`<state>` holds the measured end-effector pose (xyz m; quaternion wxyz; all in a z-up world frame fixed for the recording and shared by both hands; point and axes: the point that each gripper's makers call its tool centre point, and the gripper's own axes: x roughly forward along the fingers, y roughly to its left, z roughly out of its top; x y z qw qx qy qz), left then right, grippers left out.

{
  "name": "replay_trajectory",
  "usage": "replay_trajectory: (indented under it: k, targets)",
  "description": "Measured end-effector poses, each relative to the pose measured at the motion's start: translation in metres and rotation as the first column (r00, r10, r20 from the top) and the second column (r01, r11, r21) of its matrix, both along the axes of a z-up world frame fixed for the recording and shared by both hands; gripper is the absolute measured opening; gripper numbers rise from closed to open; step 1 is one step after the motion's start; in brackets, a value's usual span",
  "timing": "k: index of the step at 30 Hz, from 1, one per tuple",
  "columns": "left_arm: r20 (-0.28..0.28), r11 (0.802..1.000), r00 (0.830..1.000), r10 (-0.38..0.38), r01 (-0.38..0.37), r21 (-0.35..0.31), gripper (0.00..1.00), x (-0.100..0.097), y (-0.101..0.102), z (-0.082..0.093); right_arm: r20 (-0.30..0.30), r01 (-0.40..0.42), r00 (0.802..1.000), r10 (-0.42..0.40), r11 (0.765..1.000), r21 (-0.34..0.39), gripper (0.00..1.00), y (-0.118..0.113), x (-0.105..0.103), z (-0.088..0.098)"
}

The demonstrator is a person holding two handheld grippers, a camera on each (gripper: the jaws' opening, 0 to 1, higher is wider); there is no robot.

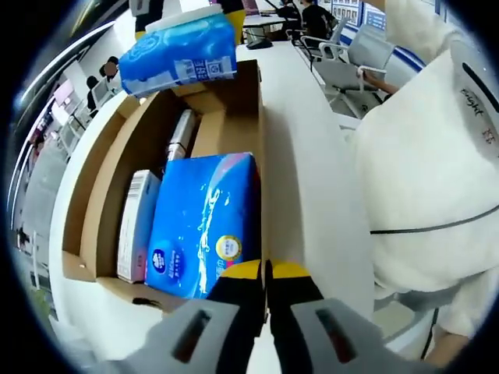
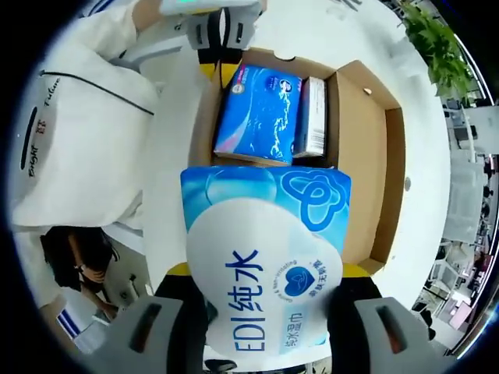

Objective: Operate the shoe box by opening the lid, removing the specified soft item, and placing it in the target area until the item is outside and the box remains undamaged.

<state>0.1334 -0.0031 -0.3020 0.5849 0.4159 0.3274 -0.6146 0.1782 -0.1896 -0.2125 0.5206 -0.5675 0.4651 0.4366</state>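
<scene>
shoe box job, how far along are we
Done: the box is open, with no lid over it. In hand: the right gripper is shut on a wipes pack, held above the box's far end as seen from the left gripper view. The left gripper rests shut on the box's near edge. Left: setting the pack down outside. A blue pack and small carton remain inside.
</scene>
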Motion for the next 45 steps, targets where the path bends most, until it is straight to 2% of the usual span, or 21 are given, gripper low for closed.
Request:
replay_trajectory:
  k: [3, 6, 8, 10, 15, 19, 25, 28, 30, 32, 33, 34, 45]
  targets:
    - [0.002, 1.0, 1.0, -0.004, 0.004, 0.0, 0.01, -0.001, 0.0, 0.0, 0.032, -0.033, 0.999, 0.033, 0.999, -0.005, 0.6, -0.005, 0.002, 0.003]
    - [0.005, 1.0, 1.0, -0.005, 0.005, 0.001, 0.01, -0.001, 0.0, 0.0, 0.038, -0.079, 0.996, 0.08, 0.997, -0.023, 0.6, -0.011, 0.002, 0.002]
    - [0.006, 1.0, 1.0, -0.004, 0.004, -0.001, 0.01, 0.001, -0.001, 0.0, 0.044, -0.075, 0.996, 0.076, 0.997, -0.021, 0.6, -0.014, 0.004, 0.002]
    - [0.006, 1.0, 1.0, -0.004, 0.004, -0.004, 0.01, -0.001, -0.001, 0.0, 0.038, -0.039, 0.999, 0.039, 0.999, -0.008, 0.6, -0.017, 0.003, 0.001]
    - [0.013, 1.0, 1.0, -0.007, 0.007, -0.014, 0.01, -0.002, -0.001, 0.0, 0.028, -0.073, 0.997, 0.074, 0.997, -0.025, 0.6, -0.034, -0.005, 0.0]
    - [0.011, 1.0, 1.0, -0.014, 0.014, -0.007, 0.01, -0.002, -0.001, 0.0, 0.032, -0.017, 0.999, 0.017, 1.0, -0.013, 0.6, -0.05, -0.003, 0.002]
    - [0.025, 1.0, 0.999, -0.021, 0.021, -0.003, 0.01, -0.003, -0.001, 0.0, 0.044, 0.02, 0.999, -0.02, 1.0, 0.003, 0.58, -0.063, -0.002, 0.005]
    - [0.034, 1.0, 0.999, -0.017, 0.017, 0.003, 0.02, -0.003, -0.001, 0.0, 0.014, 0.067, 0.998, -0.067, 0.998, -0.01, 0.58, -0.072, -0.005, -0.002]
    - [0.035, 1.0, 0.999, -0.017, 0.017, 0.001, 0.02, -0.002, -0.001, 0.0, 0.049, 0.003, 0.999, -0.003, 1.0, 0.007, 0.58, -0.071, 0.002, -0.003]
    - [0.035, 1.0, 0.999, -0.016, 0.016, -0.002, 0.02, -0.003, -0.001, 0.0, 0.007, 0.127, 0.992, -0.127, 0.992, 0.026, 0.57, -0.075, -0.006, -0.006]
    - [0.036, 1.0, 0.999, -0.016, 0.016, -0.002, 0.02, -0.003, -0.001, 0.0, 0.012, 0.075, 0.997, -0.075, 0.997, 0.029, 0.58, -0.075, 0.002, -0.005]
    - [0.036, 1.0, 0.999, -0.017, 0.017, -0.003, 0.02, -0.003, -0.001, 0.0, 0.017, 0.071, 0.997, -0.072, 0.997, 0.025, 0.58, -0.076, 0.002, -0.005]
    - [0.05, 1.0, 0.998, -0.024, 0.024, 0.002, 0.02, -0.005, -0.001, -0.002, 0.001, 0.115, 0.993, -0.115, 0.993, 0.01, 0.57, -0.107, 0.001, -0.017]
